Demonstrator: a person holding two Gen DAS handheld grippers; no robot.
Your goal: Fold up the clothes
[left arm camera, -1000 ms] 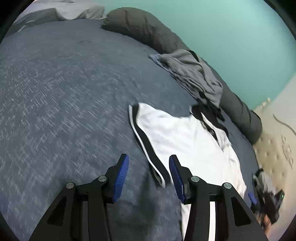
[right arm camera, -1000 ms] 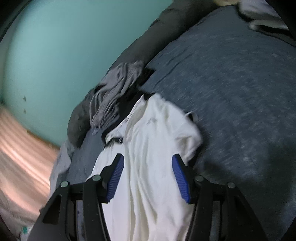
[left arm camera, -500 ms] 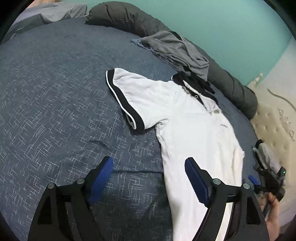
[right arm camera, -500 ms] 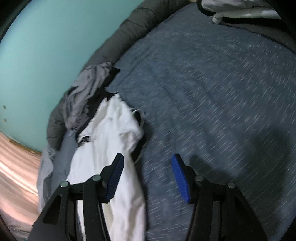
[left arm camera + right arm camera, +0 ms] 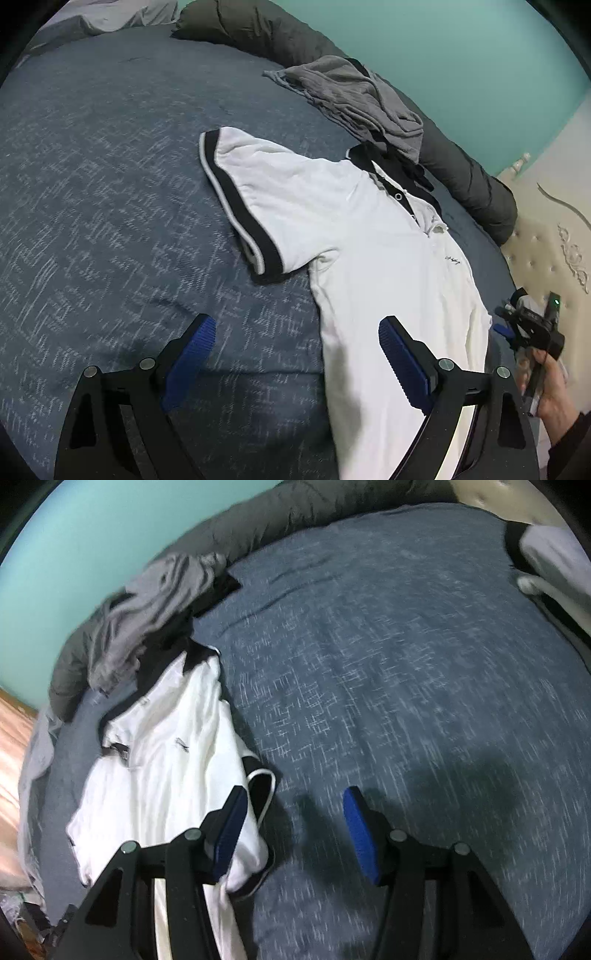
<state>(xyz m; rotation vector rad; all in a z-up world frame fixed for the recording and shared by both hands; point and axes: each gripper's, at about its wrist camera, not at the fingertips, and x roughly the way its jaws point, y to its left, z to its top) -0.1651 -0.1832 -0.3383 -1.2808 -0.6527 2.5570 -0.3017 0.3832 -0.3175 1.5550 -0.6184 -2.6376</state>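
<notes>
The white short-sleeved polo shirt with black collar and cuff bands [image 5: 369,236] lies flat on the blue-grey woven bedcover [image 5: 110,184], its long axis running from collar toward both grippers. The left gripper [image 5: 295,347], jaws just spread wide and empty, straddles its side edge below the sleeve; the right gripper [image 5: 295,823], jaws apart and empty, hovers beside the opposite sleeve.

The left gripper [image 5: 295,350] points downward, its jaws just opened wide, empty; the right gripper [image 5: 291,834] hangs half-open, empty.
</notes>
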